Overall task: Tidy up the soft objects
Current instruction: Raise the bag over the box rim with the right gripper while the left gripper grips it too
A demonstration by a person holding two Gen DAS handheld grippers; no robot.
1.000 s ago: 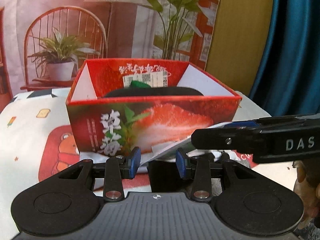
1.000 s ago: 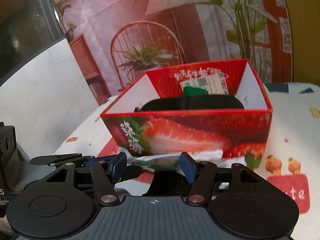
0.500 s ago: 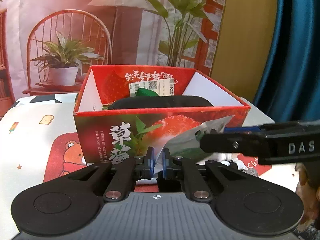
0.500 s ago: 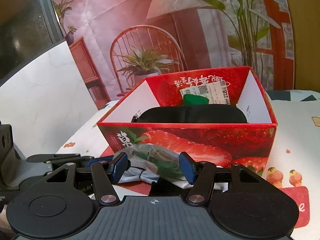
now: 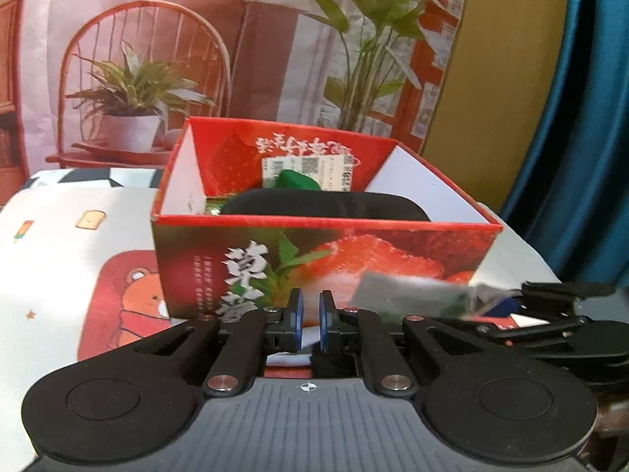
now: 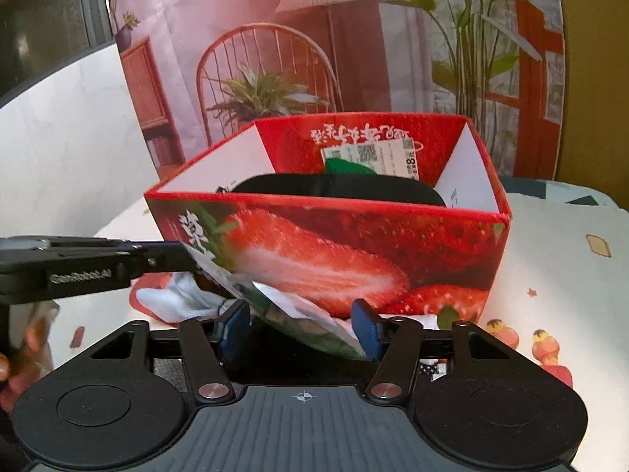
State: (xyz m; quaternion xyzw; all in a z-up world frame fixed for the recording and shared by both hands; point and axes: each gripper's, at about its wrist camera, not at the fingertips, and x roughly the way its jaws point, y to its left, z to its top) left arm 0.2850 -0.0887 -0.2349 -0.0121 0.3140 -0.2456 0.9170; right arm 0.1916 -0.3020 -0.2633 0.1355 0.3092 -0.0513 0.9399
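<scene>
A red strawberry-print cardboard box [image 5: 322,251] stands on the table, also in the right wrist view [image 6: 334,251]. Inside lie a black soft object [image 5: 322,204] and a green item [image 5: 295,179]. A silvery-green foil pouch [image 6: 298,314] hangs in front of the box, lifted off the table. In the right wrist view the left gripper [image 6: 184,255] comes in from the left and appears to pinch the pouch's upper corner. My left gripper [image 5: 308,314] is nearly shut with a narrow gap that looks empty; the blurred pouch [image 5: 409,295] lies to its right. My right gripper [image 6: 300,326] is open around the pouch's lower edge.
A white cloth item [image 6: 177,299] lies on the cartoon-print tablecloth [image 5: 59,244] left of the pouch. A printed backdrop with a chair and plants stands behind the box. A blue curtain [image 5: 582,118] hangs at the right.
The left gripper shut from open one second ago. The pouch rose off the table and swung right in the left view. The box looks farther away in the left wrist view.
</scene>
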